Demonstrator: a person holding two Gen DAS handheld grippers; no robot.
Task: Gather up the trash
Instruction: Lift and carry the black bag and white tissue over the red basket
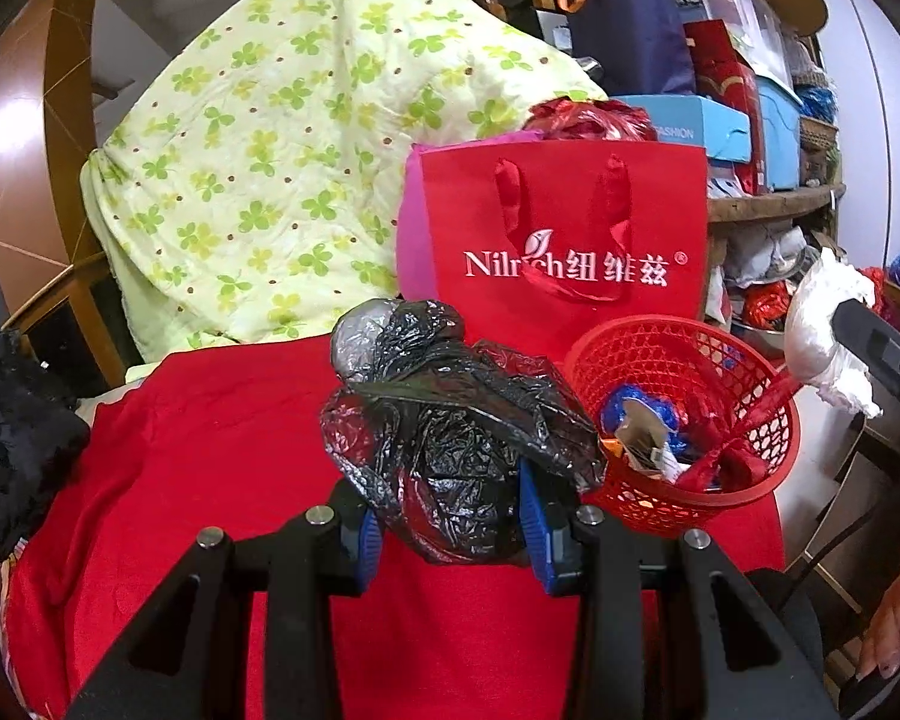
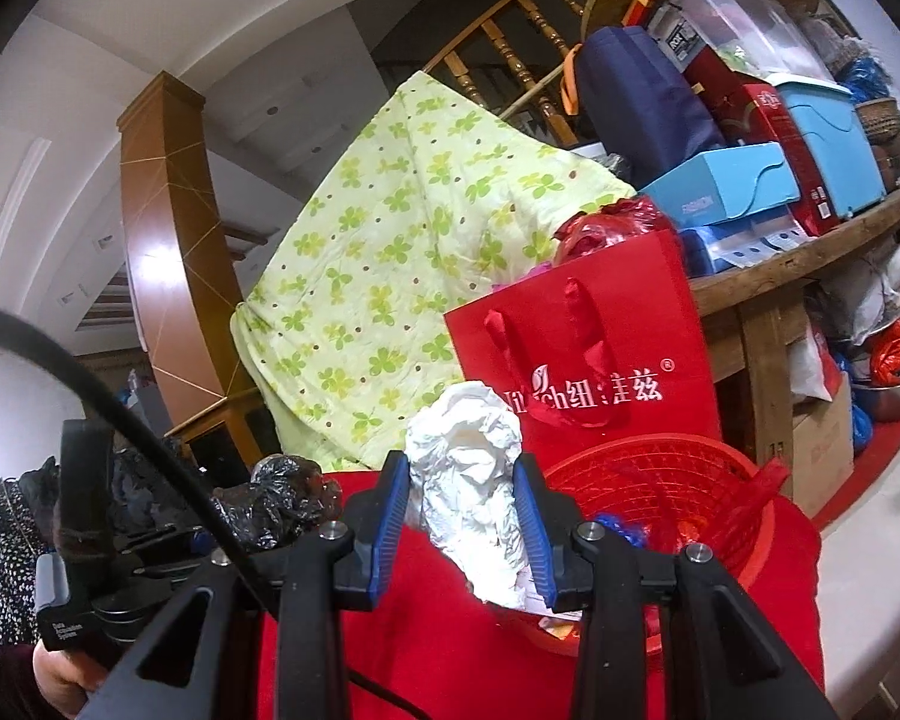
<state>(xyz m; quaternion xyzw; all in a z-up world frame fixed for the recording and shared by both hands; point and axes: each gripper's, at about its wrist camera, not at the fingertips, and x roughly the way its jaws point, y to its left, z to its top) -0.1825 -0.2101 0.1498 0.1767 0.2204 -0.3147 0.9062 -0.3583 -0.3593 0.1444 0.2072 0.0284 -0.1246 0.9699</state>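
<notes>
Carry step: left gripper (image 1: 450, 534) jaws pinching crumpled black plastic bag (image 1: 450, 438), right gripper (image 2: 465, 531) jaws pinching crumpled white paper wad (image 2: 471, 480); next, likely release both over red mesh plastic basket (image 1: 744, 483).

Black crumpled bag (image 1: 450, 450); white paper wad (image 2: 474, 474); red mesh basket (image 1: 744, 480); red cloth (image 1: 210, 450); quilt (image 1: 282, 138) pale green, clover print.

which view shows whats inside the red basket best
The left wrist view: it looks down into the red basket, showing blue and red wrappers and a torn packet. The right wrist view catches mostly its rim, with crumpled white paper hiding much of the inside.
</notes>
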